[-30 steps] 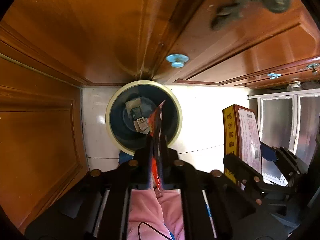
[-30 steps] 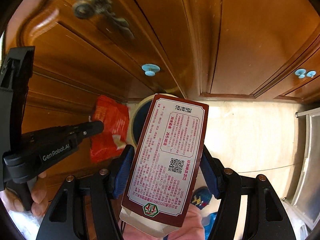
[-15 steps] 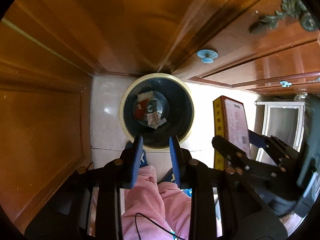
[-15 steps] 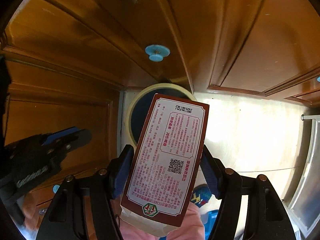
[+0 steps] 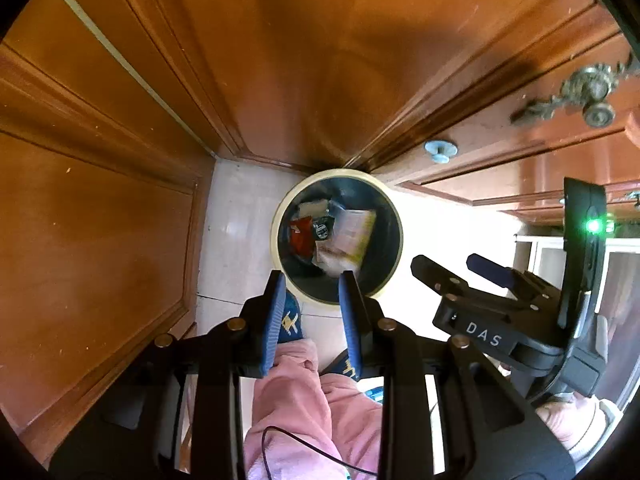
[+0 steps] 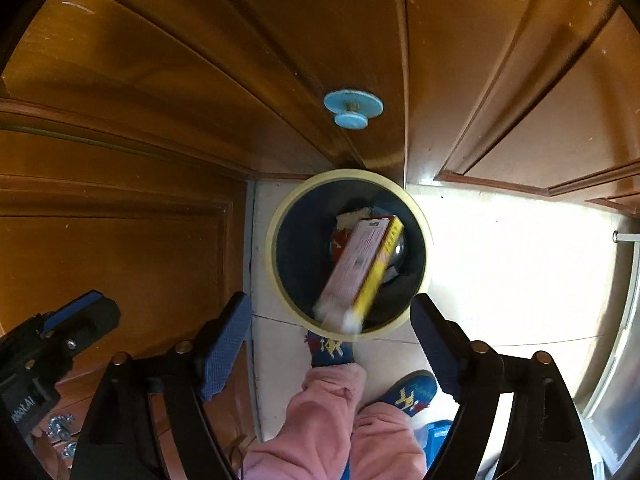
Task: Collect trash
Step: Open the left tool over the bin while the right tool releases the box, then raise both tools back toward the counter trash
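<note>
A round dark bin with a cream rim [image 5: 275,236] stands on the pale floor in a corner of wooden cabinets. Straight above it my left gripper [image 5: 311,280] is open with nothing between its blue pads. A red wrapper [image 5: 301,236] lies in the bin among other scraps. The right gripper [image 6: 330,304] points down over the bin rim [image 6: 272,248] and its jaws are opening, with nothing pressed between them. Below it, blurred, a maroon and yellow carton [image 6: 360,264] drops tilted into the bin. The right gripper [image 5: 448,264] shows at the right of the left wrist view.
Wooden cabinet doors surround the bin on the left and back, with a blue knob [image 6: 352,110] and an ornate metal handle [image 5: 588,92]. A person's pink trouser legs [image 6: 332,420] and blue slippers [image 6: 408,396] stand just in front of the bin. A glass door [image 6: 616,360] is at the right.
The left gripper opened and the red wrapper fell into the bin. The right gripper's jaws spread and the carton left them, falling into the bin. Both hands shifted sideways.
</note>
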Demonstrator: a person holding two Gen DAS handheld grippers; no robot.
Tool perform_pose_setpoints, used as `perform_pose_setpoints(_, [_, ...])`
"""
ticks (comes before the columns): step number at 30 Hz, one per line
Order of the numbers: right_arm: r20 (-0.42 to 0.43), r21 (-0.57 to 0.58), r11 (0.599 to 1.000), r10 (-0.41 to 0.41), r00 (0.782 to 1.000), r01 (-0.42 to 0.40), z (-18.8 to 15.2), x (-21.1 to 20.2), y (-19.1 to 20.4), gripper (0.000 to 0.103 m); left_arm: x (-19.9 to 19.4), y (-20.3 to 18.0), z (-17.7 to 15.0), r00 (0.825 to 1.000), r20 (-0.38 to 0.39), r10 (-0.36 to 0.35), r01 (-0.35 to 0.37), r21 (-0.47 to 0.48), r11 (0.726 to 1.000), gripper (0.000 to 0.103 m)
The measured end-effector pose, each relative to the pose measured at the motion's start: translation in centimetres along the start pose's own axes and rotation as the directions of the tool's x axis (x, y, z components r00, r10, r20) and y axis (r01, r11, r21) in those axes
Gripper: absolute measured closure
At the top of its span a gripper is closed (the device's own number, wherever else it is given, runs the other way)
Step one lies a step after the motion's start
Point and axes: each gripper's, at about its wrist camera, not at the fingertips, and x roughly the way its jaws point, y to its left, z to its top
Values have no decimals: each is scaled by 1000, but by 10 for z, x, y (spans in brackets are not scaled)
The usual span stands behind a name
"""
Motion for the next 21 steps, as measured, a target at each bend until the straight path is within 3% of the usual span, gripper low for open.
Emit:
perform_pose_setpoints(9, [27,-3,1000,12,1000,-12,-4,-38,9,21,-48,-12,-4,1000,25,-6,5,14,1000,79])
perform_pose_setpoints(21, [86,-91,995,40,996,-33,-41,-198,53,21,-195,-38,-11,992,121,-37,25,100,995,78])
